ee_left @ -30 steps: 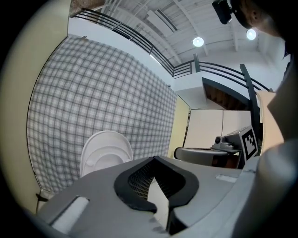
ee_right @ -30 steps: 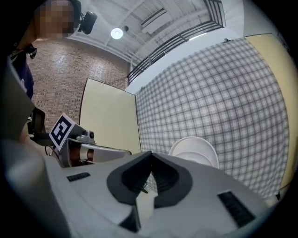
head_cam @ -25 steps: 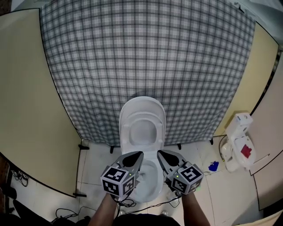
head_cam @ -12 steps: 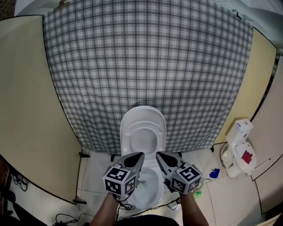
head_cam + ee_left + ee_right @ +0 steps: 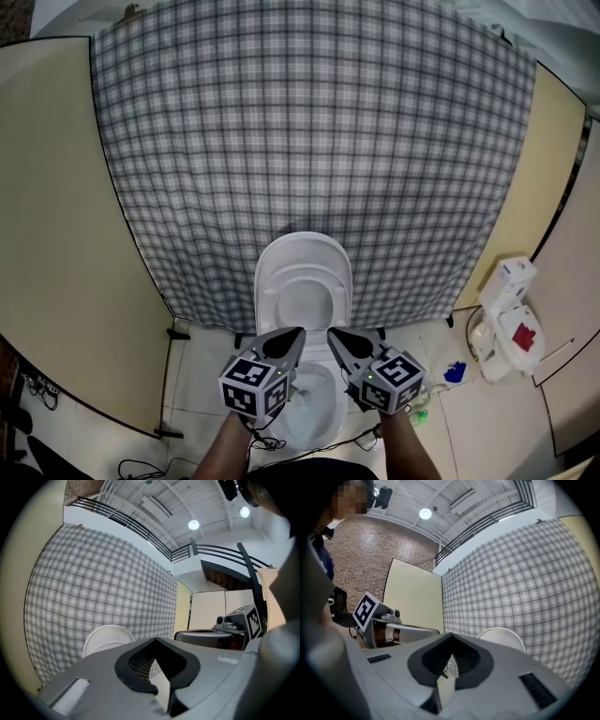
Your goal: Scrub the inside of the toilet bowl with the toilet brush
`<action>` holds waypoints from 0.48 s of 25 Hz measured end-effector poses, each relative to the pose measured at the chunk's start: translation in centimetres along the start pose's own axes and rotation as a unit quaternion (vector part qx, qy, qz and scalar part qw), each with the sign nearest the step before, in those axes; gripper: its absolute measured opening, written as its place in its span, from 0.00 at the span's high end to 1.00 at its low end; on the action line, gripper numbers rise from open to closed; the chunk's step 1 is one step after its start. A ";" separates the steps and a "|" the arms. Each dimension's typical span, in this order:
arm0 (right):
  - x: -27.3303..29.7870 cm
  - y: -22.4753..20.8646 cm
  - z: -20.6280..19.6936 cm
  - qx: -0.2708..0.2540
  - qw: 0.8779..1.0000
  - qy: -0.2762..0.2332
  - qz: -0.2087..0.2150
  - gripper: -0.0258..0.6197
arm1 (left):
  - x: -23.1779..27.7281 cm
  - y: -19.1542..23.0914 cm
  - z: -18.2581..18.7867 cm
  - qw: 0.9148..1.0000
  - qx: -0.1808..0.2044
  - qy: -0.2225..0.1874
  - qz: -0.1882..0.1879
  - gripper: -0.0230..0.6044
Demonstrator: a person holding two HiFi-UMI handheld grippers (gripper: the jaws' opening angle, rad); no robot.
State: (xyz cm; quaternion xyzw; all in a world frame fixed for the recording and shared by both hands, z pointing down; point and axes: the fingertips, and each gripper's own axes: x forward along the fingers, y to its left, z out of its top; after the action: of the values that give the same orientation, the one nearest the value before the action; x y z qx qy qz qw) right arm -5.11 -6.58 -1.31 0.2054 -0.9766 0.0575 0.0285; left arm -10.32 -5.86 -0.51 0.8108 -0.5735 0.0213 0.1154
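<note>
- Right now you hold both grippers side by side, low over the toilet bowl [image 5: 330,405], with the left gripper [image 5: 298,331] and the right gripper [image 5: 330,331] pointing roughly level towards the raised lid [image 5: 302,251].
- Your left gripper's jaws are closed tip to tip with nothing between them, and its own view shows only the lid and the checked cloth [image 5: 309,131] past the tips.
- Your right gripper's jaws are closed the same way and are just as empty.
- I cannot pick out the toilet brush with any certainty. On the floor to your right lie a small blue thing [image 5: 454,372] and a white fixture with a red patch [image 5: 506,314] (either might belong to it, but both are too small to tell).
- The bowl stands open, seat and lid up, and no tool is in it.
- As for the step, this scene fits two stages: the brush waiting to be fetched, or the brush put away with the scrubbing over. The bowl's surface gives no clue.
- Any scrubbing would need a brush handle between one pair of jaws, and neither pair has one.
</note>
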 end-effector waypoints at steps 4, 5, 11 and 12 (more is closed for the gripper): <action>0.4 0.4 -1.8 -0.018 1.000 -0.008 -0.006 0.96 | -0.2 0.6 -2.0 1.000 0.007 -0.016 -0.008 0.95; 0.5 0.4 -2.8 -0.023 1.000 -0.009 -0.007 0.96 | -0.1 0.8 -3.0 1.000 0.008 -0.019 -0.010 0.95; 1.2 0.5 -4.5 -0.029 1.000 -0.008 -0.005 0.96 | 0.2 1.6 -4.6 1.000 0.009 -0.023 -0.012 0.95; 1.2 0.5 -4.4 -0.029 1.000 -0.007 -0.005 0.96 | 0.2 1.6 -4.4 1.000 0.008 -0.023 -0.012 0.95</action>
State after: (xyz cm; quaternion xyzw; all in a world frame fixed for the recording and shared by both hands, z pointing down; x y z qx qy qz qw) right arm -6.29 -6.09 3.10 0.2094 -0.9770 0.0272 0.0280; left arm -11.27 -5.64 4.11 0.8190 -0.5657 0.0063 0.0958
